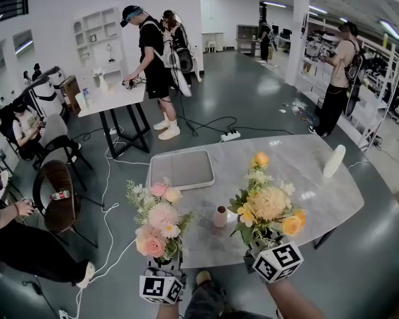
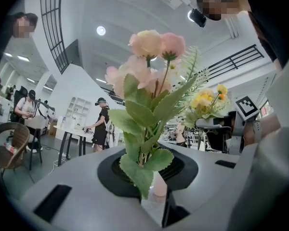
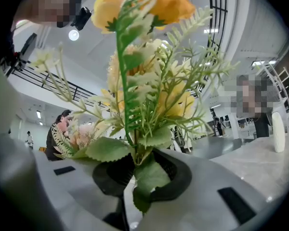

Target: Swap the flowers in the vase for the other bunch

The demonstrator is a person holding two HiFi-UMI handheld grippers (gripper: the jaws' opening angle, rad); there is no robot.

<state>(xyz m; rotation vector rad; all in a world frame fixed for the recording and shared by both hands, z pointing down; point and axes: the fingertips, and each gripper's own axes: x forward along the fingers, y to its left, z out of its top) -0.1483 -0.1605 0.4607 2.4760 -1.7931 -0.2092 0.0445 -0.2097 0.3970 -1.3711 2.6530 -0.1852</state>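
Note:
A small beige vase [image 1: 220, 216] stands empty near the marble table's front edge, between my two grippers. My left gripper [image 1: 164, 262] is shut on the stems of a pink bunch [image 1: 156, 226], held upright to the left of the vase. In the left gripper view the jaws [image 2: 145, 181] clamp the green stems under the pink blooms [image 2: 151, 49]. My right gripper [image 1: 261, 244] is shut on the stems of a yellow and orange bunch [image 1: 270, 205], upright to the right of the vase. In the right gripper view its jaws [image 3: 135, 179] hold the leafy stems below the yellow blooms [image 3: 149, 81].
A grey tray [image 1: 181, 169] lies at the marble table's [image 1: 286, 158] far left. A tall white bottle [image 1: 334, 160] stands at its right. Several people stand or sit around, and chairs [image 1: 56, 195] and cables are on the floor at left.

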